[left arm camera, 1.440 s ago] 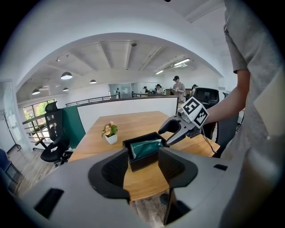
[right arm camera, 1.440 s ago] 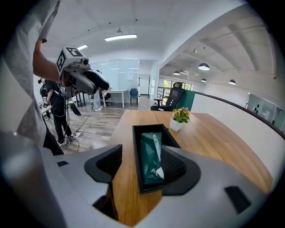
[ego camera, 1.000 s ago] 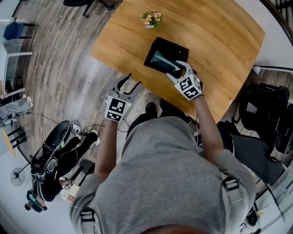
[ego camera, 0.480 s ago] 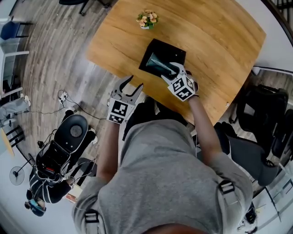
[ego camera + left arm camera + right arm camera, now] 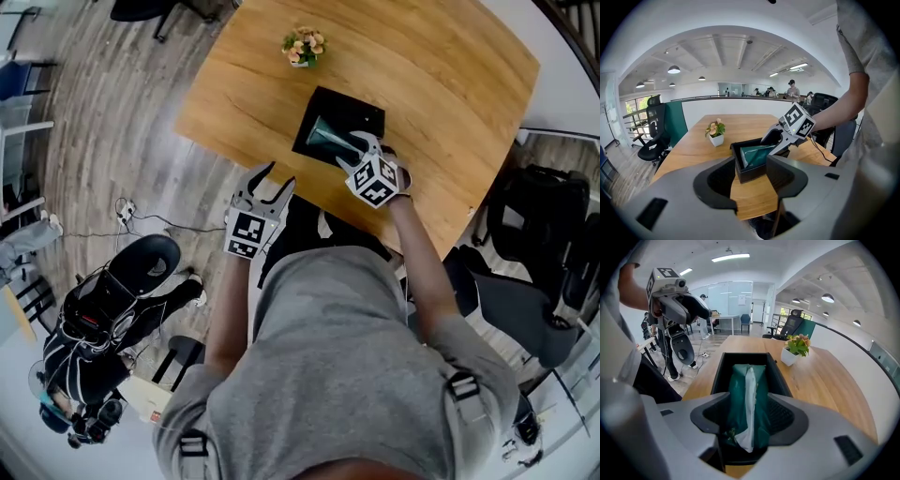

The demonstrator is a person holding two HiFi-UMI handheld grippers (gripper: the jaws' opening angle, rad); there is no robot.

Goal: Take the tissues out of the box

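Note:
A black open box point(image 5: 367, 110) lies on the wooden table point(image 5: 441, 84) with a green tissue pack point(image 5: 326, 137) inside. In the right gripper view the pack point(image 5: 747, 394) rises out of the box point(image 5: 720, 365), a white tissue showing along its middle. My right gripper point(image 5: 361, 145) is at the box's near end. Its jaws are closing on the pack and touch both its sides point(image 5: 749, 420). My left gripper point(image 5: 272, 178) hovers off the table's near edge, open with nothing between its jaws point(image 5: 751, 161). It points at the box point(image 5: 749, 172).
A small potted plant point(image 5: 302, 45) stands on the table beyond the box. The table edge runs just in front of the left gripper, with wooden floor below. Black office chairs point(image 5: 534, 216) stand to the right, and dark bags and gear point(image 5: 103, 319) lie on the floor to the left.
The right gripper has stayed at the box's near end over the pack. The left gripper has drifted a little nearer the table edge.

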